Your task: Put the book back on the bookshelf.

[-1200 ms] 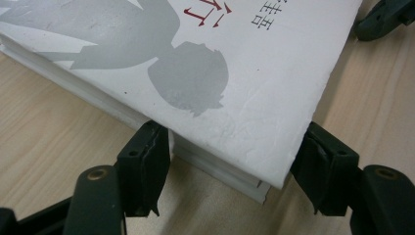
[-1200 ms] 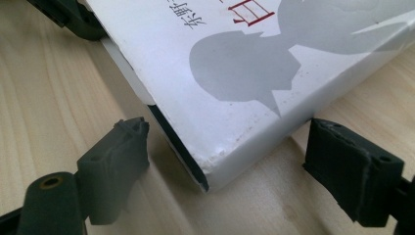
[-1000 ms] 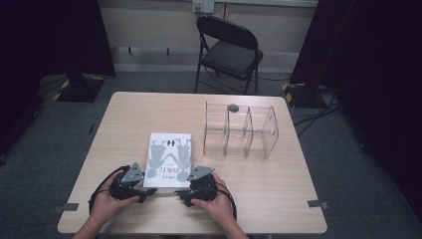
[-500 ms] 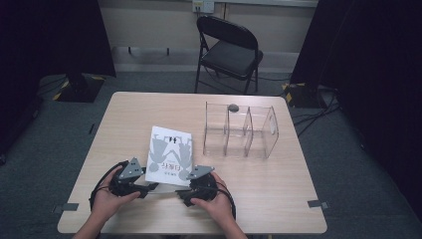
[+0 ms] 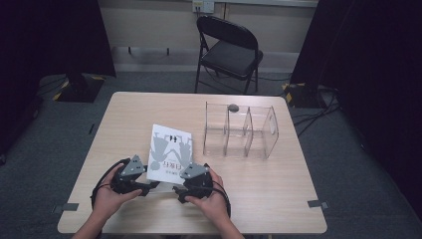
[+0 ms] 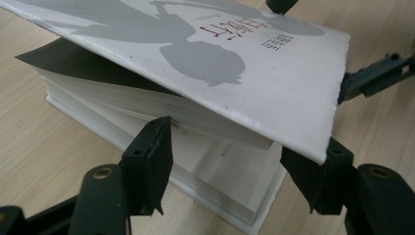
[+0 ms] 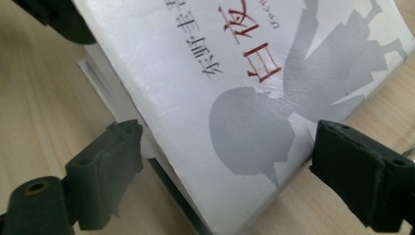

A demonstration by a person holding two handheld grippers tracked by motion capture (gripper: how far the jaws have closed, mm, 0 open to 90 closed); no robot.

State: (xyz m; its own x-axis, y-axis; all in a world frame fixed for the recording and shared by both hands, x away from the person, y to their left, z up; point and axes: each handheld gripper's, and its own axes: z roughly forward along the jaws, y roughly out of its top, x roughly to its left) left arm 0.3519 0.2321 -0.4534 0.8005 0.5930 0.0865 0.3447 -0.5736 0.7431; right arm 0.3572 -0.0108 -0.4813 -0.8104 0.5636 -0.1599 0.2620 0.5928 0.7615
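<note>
White book [image 5: 169,152] on wood table [image 5: 278,199], left gripper [image 5: 149,185] clamped on it, right gripper [image 5: 176,190] jaws apart, just opening, folding chair [image 5: 229,50] behind.

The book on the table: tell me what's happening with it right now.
A person works on a white book with a gripper in each hand. The left gripper has its jaws around the book's near corner, where the front cover lifts off the pages. The right gripper straddles the cover's other near corner, its jaws having just been opening and not pressing on it. The book lies on the wooden table, left of a clear divided rack.
</note>
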